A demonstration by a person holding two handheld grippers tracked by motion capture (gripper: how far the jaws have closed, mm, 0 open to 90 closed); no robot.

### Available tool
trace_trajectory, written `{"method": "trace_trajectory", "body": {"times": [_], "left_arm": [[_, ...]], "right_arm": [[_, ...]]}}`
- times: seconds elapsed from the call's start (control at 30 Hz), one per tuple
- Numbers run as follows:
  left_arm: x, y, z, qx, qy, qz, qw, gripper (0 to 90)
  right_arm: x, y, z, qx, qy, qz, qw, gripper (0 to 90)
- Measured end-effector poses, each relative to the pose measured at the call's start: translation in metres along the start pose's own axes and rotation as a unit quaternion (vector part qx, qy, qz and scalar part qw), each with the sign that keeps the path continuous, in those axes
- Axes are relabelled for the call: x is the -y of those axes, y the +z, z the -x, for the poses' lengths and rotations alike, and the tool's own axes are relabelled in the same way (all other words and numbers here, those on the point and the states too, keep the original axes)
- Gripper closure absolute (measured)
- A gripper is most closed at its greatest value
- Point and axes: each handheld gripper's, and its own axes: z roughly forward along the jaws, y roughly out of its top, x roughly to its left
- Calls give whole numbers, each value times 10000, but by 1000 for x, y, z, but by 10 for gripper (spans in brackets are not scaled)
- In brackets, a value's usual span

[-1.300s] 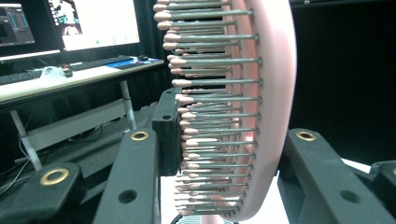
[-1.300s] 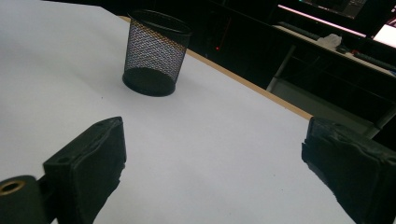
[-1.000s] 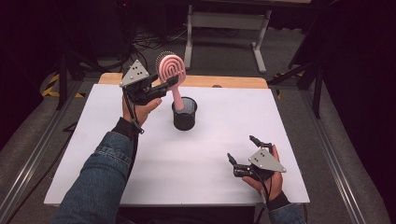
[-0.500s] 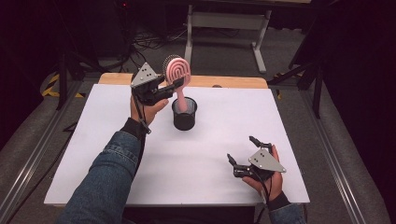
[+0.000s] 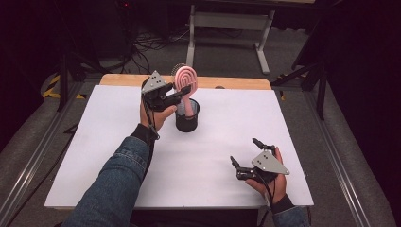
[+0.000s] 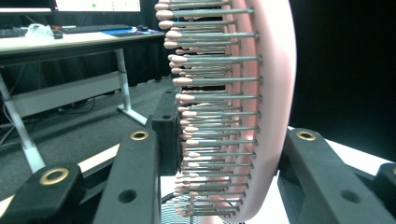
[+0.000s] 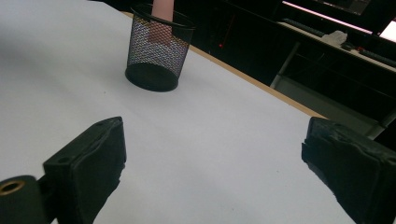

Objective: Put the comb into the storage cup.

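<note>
A pink hairbrush (image 5: 185, 80) with metal bristles stands nearly upright, its handle down inside a black mesh cup (image 5: 187, 118) at the back middle of the white table (image 5: 94, 156). My left gripper (image 5: 184, 91) is shut on the brush head, one jaw on the bristle side and one on the smooth back. In the left gripper view the brush (image 6: 261, 93) sits between the jaws of that gripper (image 6: 229, 135). My right gripper (image 5: 243, 151) rests open at the front right, holding nothing. From the right gripper view (image 7: 215, 154) the cup (image 7: 159, 51) and the pink handle (image 7: 162, 9) stand farther off.
A wooden strip (image 5: 236, 84) runs along the table's far edge. Beyond it stand a metal table frame (image 5: 227, 23) and cables on the dark floor. Metal rails (image 5: 340, 179) flank the table on both sides.
My left hand has moved right and down with the brush, which now stands more upright with its handle lower in the cup. The right gripper has stayed put.
</note>
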Motion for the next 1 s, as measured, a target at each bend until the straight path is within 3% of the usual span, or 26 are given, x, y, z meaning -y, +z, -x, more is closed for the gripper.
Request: {"method": "trace_trajectory", "body": {"times": [1.0], "left_arm": [[28, 4, -5, -42, -283, -159, 9995, 624]], "right_arm": [[0, 1, -2, -29, -10, -34, 10000, 67]]}}
